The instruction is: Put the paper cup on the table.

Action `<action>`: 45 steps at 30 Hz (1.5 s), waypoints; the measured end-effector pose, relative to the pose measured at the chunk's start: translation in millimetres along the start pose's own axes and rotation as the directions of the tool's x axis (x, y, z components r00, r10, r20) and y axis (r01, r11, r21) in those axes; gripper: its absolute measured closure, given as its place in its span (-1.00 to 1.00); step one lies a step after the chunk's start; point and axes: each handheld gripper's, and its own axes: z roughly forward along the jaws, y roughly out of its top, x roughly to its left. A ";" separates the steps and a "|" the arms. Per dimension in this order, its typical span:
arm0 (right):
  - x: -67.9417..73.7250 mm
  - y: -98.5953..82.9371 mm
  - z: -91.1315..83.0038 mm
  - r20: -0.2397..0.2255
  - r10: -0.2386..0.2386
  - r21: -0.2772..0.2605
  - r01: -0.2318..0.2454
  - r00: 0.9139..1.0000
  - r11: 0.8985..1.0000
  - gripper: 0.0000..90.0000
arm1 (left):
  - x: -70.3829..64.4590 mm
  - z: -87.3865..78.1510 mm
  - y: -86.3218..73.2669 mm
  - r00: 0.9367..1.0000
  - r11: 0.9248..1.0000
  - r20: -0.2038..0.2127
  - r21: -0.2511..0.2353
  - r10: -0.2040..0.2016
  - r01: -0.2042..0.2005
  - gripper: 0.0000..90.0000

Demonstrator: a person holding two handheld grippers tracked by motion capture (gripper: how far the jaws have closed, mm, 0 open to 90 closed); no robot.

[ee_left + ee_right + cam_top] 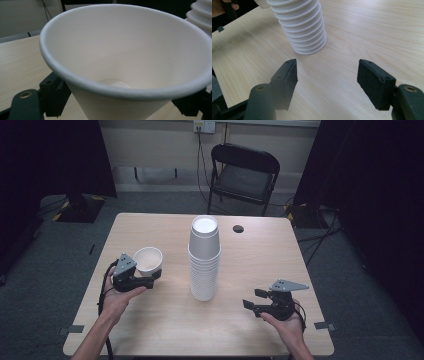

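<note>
A single white foam cup (148, 259) stands mouth up at the left of the wooden table (150, 325). My left gripper (153, 274) is shut on its lower wall, and its black jaws flank the cup (125, 50) on both sides in the left gripper view (122, 101). A tall stack of upside-down white cups (204, 260) stands at the table's middle. The stack (299, 27) lies ahead of my right gripper (327, 67), whose jaws are wide apart over bare wood. That right gripper (252, 299) is low at the right, open, short of the stack.
A black folding chair (243, 172) stands beyond the far edge of the table. A small dark round hole (238, 228) sits in the tabletop near the far right. Bare wood lies between the stack and both grippers. The stack's rim (202, 12) shows at the right of the left gripper view.
</note>
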 end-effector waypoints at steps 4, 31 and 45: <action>-0.2 -1.0 1.6 0.000 0.000 0.002 0.000 1.000 1.000 -0.28 | 2.3 8.3 -3.4 1.000 1.000 -0.011 0.030 -0.004 0.004 -0.65; 1.1 -3.2 3.1 -0.013 0.010 -0.005 -0.010 1.000 1.000 -0.28 | 4.2 46.9 -21.3 1.000 0.986 -0.023 0.167 -0.017 0.020 -0.67; 3.5 -2.8 0.4 -0.027 -0.003 -0.018 0.003 1.000 1.000 -0.26 | 4.6 43.0 -26.7 0.999 0.971 -0.011 0.237 -0.044 0.045 -0.65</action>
